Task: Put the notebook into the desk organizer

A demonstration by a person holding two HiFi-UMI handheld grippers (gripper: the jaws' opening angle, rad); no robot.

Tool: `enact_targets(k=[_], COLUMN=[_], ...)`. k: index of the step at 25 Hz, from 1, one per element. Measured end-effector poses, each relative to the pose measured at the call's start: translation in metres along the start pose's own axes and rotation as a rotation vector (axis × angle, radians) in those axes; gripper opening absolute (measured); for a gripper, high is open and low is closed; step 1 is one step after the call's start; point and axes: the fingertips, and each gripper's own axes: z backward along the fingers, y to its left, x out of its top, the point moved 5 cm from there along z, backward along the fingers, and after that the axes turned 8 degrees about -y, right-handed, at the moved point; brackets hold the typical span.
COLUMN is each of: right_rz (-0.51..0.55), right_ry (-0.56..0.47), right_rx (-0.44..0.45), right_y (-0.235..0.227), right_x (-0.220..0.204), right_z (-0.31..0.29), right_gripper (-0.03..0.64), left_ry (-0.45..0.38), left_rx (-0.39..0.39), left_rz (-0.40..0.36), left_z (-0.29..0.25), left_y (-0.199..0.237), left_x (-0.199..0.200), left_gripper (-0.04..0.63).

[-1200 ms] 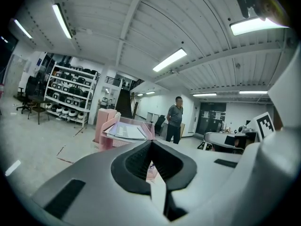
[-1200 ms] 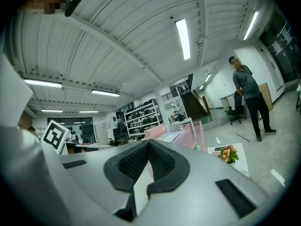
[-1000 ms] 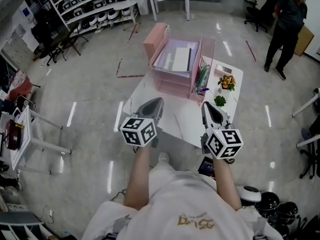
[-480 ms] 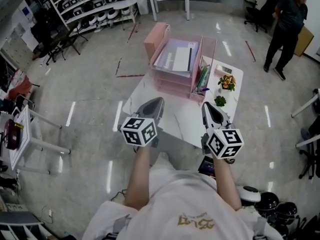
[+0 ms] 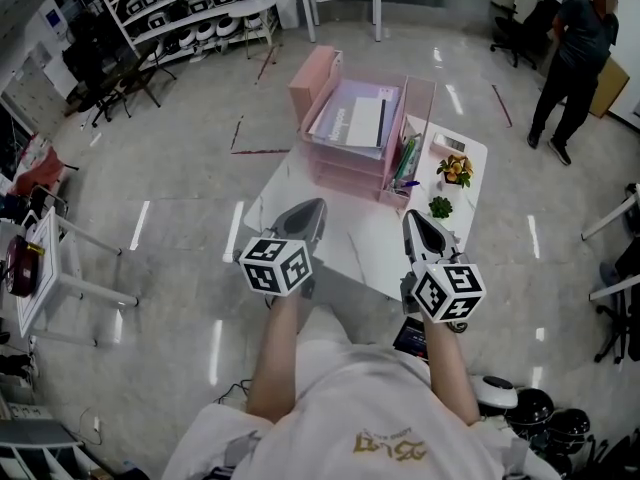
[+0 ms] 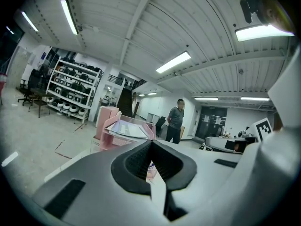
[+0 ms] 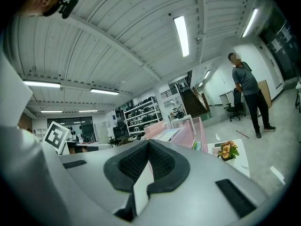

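A pink desk organizer [image 5: 330,163] stands at the far side of the white table [image 5: 370,243]. Pale papers and a flat white-and-grey booklet [image 5: 362,118] lie in its top tray; I cannot tell if that is the notebook. My left gripper [image 5: 317,204] hovers over the table's near left part, jaws shut and empty. To its right my right gripper [image 5: 410,216] is held level with it, also shut and empty. In the left gripper view the shut left gripper [image 6: 151,143] points at the organizer [image 6: 107,126]. The right gripper view has the right gripper [image 7: 147,143] shut, with the organizer [image 7: 199,128] beyond.
Orange flowers in a pot [image 5: 455,169] and a small green plant [image 5: 440,204] stand at the table's right side. A dark booklet [image 5: 409,338] lies low by my right forearm. A person [image 5: 570,53] stands at the back right. Shelves [image 5: 190,8] fill the back left.
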Motion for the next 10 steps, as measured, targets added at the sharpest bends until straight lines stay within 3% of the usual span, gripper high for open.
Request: enact_targets(k=[10], right_rz=[0.004], right_ry=[0.004], right_rx=[-0.007], right_y=[-0.0017], right_x=[0.0006], right_z=[-0.0021], right_gripper=[0.011], left_ry=[0.003], left_rx=[-0.006], left_rz=[0.006], left_z=[-0.0039], left_y=[0.0026], left_x=[0.0008], left_gripper=[0.017])
